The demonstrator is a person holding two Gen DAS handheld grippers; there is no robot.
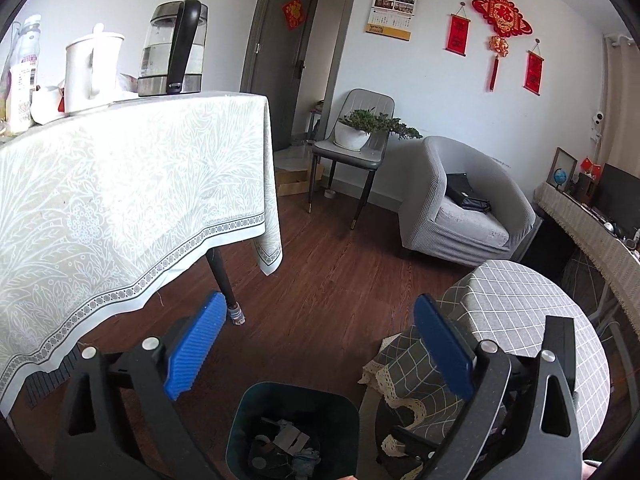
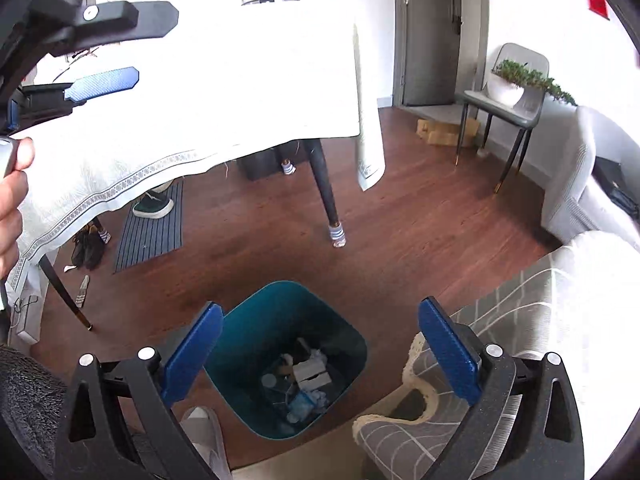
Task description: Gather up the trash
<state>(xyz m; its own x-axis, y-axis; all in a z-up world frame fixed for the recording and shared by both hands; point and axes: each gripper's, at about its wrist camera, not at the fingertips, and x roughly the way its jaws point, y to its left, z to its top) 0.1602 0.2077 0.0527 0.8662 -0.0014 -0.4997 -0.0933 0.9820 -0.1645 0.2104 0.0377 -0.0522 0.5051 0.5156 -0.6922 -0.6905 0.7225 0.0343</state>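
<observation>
While both grippers stand wide with nothing between their blue pads, a teal trash bin [image 2: 286, 360] sits on the dark wood floor [image 2: 420, 240], below and between the fingers in each wrist view. At far left in the right wrist view, a person's hand [image 2: 12, 196] holds the left gripper [image 1: 316, 344], whose black arm and blue pad reach in over the pale patterned tablecloth [image 1: 120, 200]. That cloth drapes a table [image 2: 324, 192] with dark legs; on top, the left wrist view shows a white jug [image 1: 92, 72] beside a glass electric kettle [image 1: 174, 48]. Under the table lie a striped mat [image 2: 150, 228] and a green shoe [image 2: 154, 204]. Toward the centre, the right gripper [image 2: 320, 356] hangs above the bin, its jaws spread to either side of the bin's mouth without touching it. Inside the bin lies a heap of crumpled paper and scraps [image 2: 306, 380], white, grey and light blue; individual pieces cannot be told apart. Just right of the bin is a low round table under a grey checked cloth [image 1: 516, 312] with a cream lace hem, hanging near the bin's rim. Farther right and back, a grey chair [image 1: 352, 148] carries a potted plant [image 1: 360, 128] in a white bowl, and a grey armchair [image 1: 456, 208] holds a dark bag [image 1: 466, 194]. Red hangings [image 1: 500, 16] decorate the white wall above.
</observation>
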